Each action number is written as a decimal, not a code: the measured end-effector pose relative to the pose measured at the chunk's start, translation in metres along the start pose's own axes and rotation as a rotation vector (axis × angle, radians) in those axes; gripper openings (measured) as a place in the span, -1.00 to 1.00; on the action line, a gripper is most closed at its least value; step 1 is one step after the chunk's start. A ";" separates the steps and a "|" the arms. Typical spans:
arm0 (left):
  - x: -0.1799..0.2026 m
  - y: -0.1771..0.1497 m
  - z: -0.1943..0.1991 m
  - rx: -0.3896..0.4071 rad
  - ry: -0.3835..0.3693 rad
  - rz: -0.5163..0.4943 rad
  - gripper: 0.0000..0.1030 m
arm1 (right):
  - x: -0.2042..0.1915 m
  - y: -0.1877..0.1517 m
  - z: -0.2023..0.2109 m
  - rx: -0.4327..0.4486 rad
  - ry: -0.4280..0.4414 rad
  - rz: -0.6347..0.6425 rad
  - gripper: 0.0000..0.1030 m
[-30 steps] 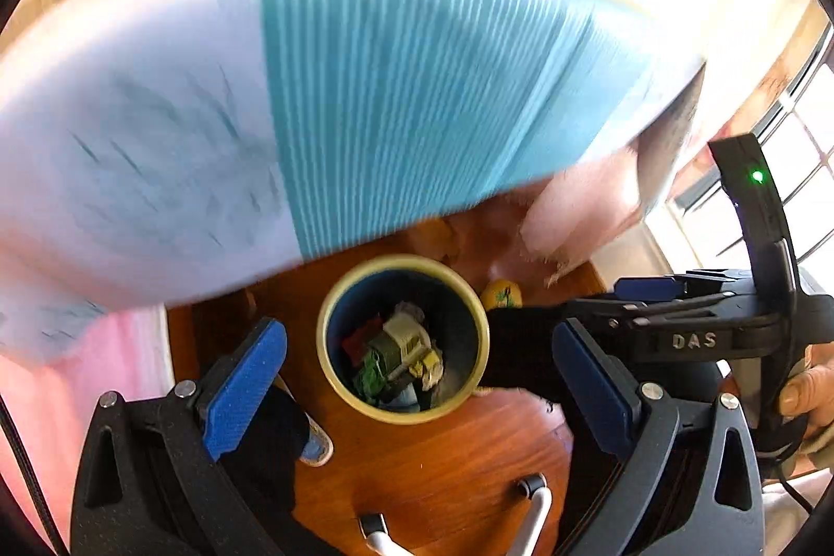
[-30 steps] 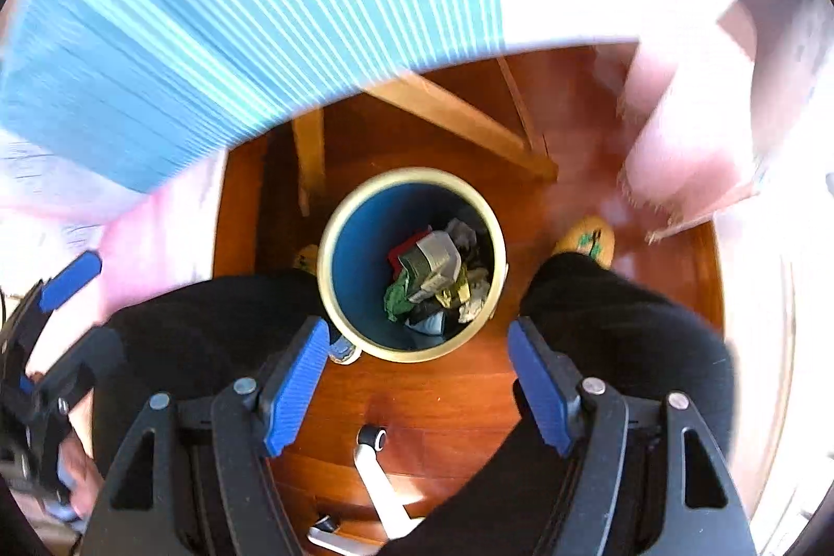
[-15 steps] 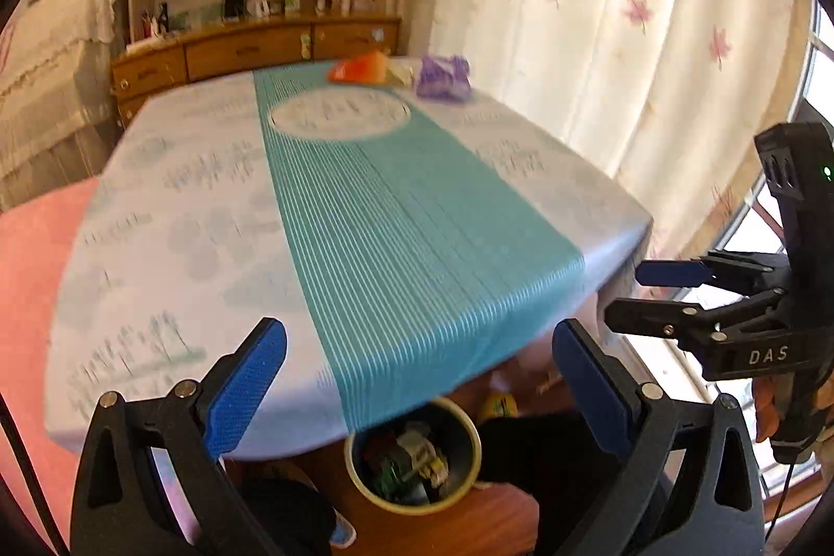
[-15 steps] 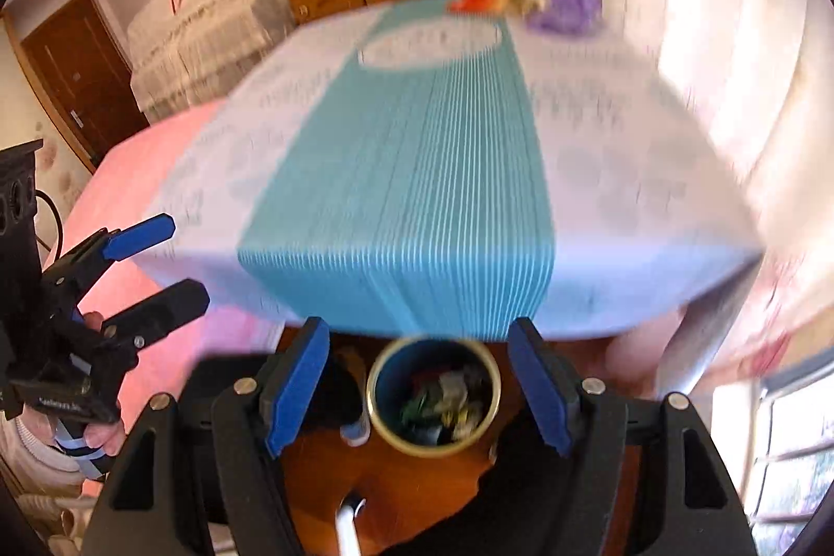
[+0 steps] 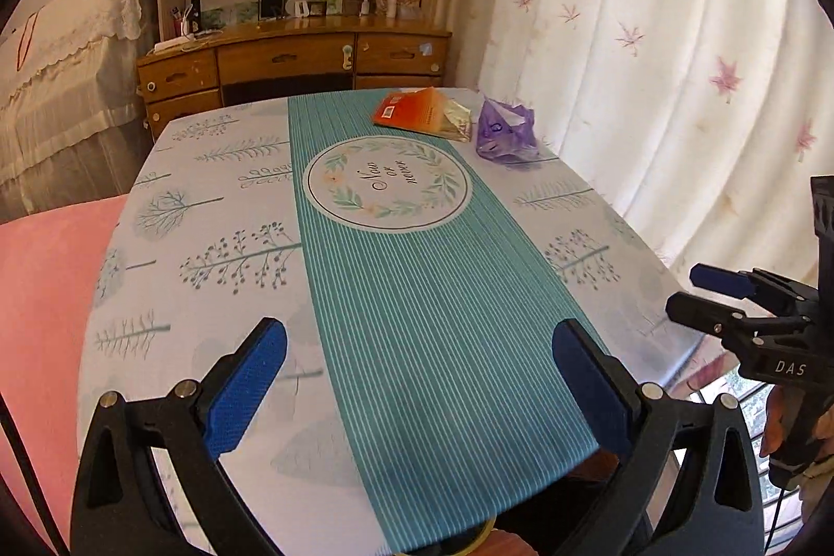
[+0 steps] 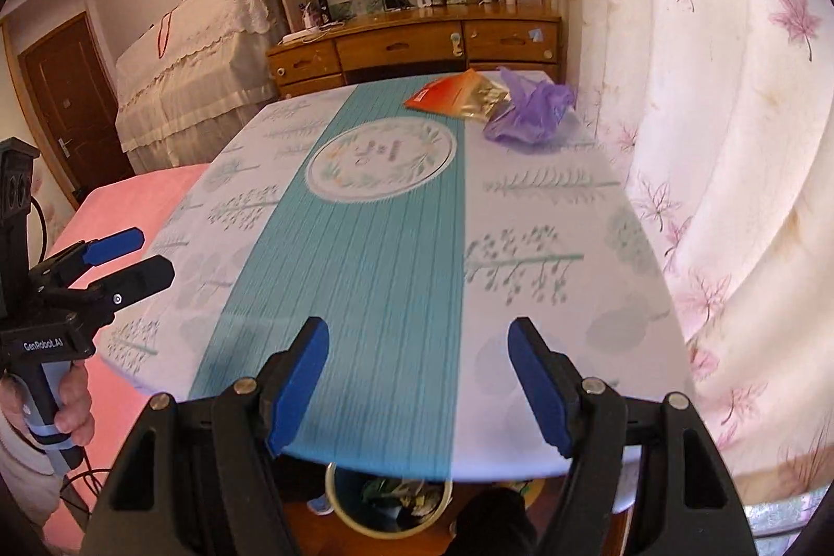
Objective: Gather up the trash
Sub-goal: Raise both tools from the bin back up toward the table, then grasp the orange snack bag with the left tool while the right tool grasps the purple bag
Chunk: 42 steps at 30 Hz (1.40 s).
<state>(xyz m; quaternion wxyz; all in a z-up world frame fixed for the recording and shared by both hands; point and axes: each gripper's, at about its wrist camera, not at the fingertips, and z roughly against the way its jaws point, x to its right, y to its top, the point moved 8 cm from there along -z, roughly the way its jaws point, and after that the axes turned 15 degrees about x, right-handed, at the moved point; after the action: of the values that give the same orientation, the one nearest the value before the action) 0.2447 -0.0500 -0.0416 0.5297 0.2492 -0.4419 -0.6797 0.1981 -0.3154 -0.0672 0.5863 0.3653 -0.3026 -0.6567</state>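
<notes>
The round yellow-rimmed bin under the table's near edge already held scraps; left gripper and right gripper hung spread and empty; the flat orange-and-gold wrapper and crumpled purple plastic bag at one o'clock remained uncollected.

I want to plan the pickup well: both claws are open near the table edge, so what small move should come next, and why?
Probably reach the right claw forward toward the purple bag at the far right of the table. Both claws, the left claw too, are open and empty. The bag and the orange packet lie far from them, and the bin waits below the near edge.
</notes>
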 end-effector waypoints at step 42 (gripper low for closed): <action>0.010 0.187 -0.405 -0.207 0.003 0.000 0.95 | 0.152 0.122 -0.296 -0.047 -0.102 -0.175 -0.54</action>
<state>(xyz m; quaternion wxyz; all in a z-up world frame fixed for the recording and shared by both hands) 0.6615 -0.2050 -0.0753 0.5531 0.1942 -0.3685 -0.7215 0.5051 -0.4724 -0.1483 0.5190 0.3424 -0.2835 -0.7300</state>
